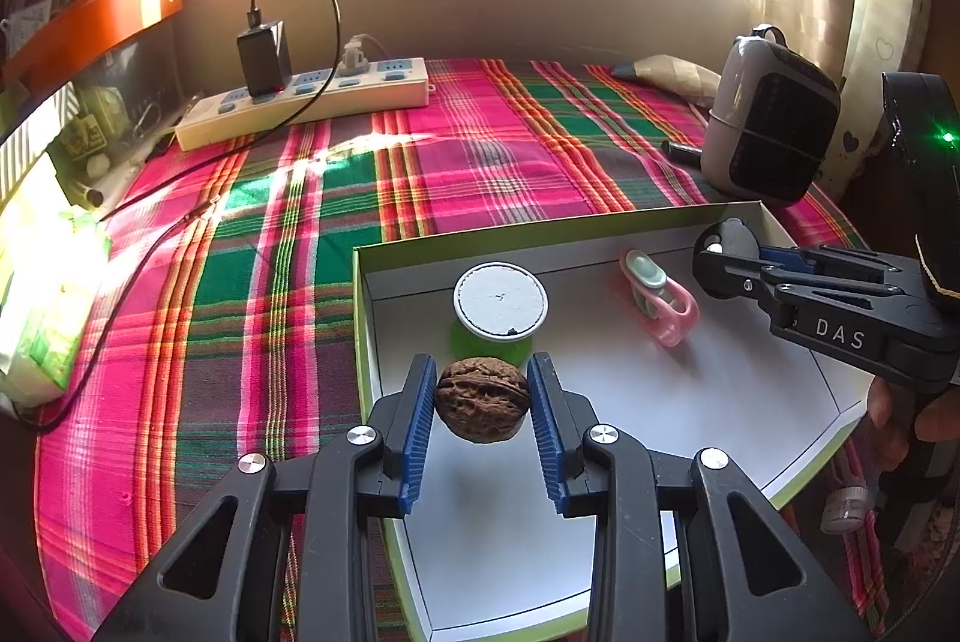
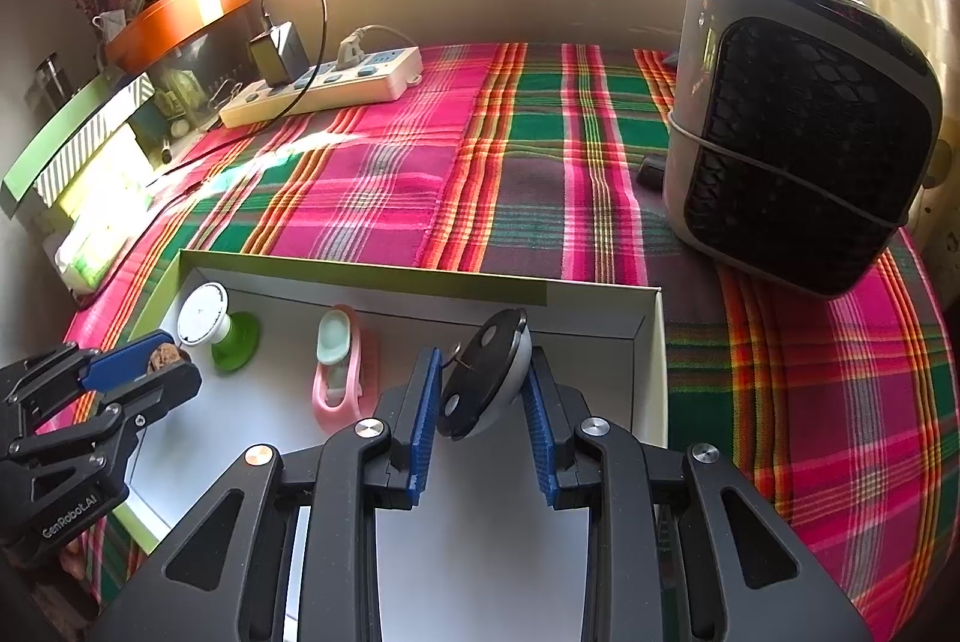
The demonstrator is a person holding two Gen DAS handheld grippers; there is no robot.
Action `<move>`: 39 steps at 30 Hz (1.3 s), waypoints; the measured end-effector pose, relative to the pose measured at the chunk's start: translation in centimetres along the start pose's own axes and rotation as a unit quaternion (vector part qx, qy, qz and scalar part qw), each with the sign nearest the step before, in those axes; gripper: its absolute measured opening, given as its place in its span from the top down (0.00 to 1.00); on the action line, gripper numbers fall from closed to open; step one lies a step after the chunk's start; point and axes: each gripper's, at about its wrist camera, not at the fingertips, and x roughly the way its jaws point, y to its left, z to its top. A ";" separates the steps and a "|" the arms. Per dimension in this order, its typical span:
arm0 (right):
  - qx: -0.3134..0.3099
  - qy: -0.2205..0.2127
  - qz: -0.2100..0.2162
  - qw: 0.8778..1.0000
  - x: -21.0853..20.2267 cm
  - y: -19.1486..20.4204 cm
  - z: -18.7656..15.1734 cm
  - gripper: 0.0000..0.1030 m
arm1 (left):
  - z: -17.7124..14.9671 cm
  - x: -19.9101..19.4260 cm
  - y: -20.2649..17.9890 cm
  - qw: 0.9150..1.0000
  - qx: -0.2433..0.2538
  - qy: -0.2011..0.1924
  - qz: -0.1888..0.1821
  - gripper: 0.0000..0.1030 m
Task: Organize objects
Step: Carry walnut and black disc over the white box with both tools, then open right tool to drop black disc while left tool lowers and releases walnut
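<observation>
A shallow white box with a green rim (image 1: 384, 246) (image 2: 654, 342) lies on the plaid cloth. Over its near left part my left gripper (image 1: 483, 390) (image 2: 141, 360) is shut on a brown walnut (image 1: 483, 407) (image 2: 162, 357). Toward the box's far right corner, my right gripper (image 2: 483, 390) (image 1: 720, 252) is shut on a round grey and black disc-shaped object (image 2: 486, 381) (image 1: 737, 239). Inside the box stand a green cup with a white lid (image 1: 500, 309) (image 2: 207, 315) and a pink and mint clip-like item (image 1: 657, 303) (image 2: 337, 372).
A grey and black heater (image 1: 771, 120) (image 2: 798, 126) stands on the cloth at the right. A white power strip (image 1: 306, 102) (image 2: 324, 87) with a black charger and cable lies at the back left. Boxes and clutter line the left edge.
</observation>
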 end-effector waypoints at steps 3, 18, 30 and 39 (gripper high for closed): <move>0.000 0.000 0.001 1.000 0.0 0.0 0.0 0.71 | 0.0 0.0 0.0 1.000 0.004 0.000 0.003 0.71; 0.001 -0.005 0.002 1.000 -0.3 0.2 -0.3 0.65 | 0.0 0.0 0.1 1.000 0.000 0.000 0.001 0.71; 0.011 -0.014 0.004 1.000 -0.8 0.1 -0.4 0.51 | -0.1 -0.2 0.1 1.000 -0.002 -0.001 0.001 0.71; 0.009 -0.029 0.001 1.000 -1.7 0.5 -0.5 0.51 | -0.5 -1.3 0.0 1.000 -0.010 -0.011 0.000 0.69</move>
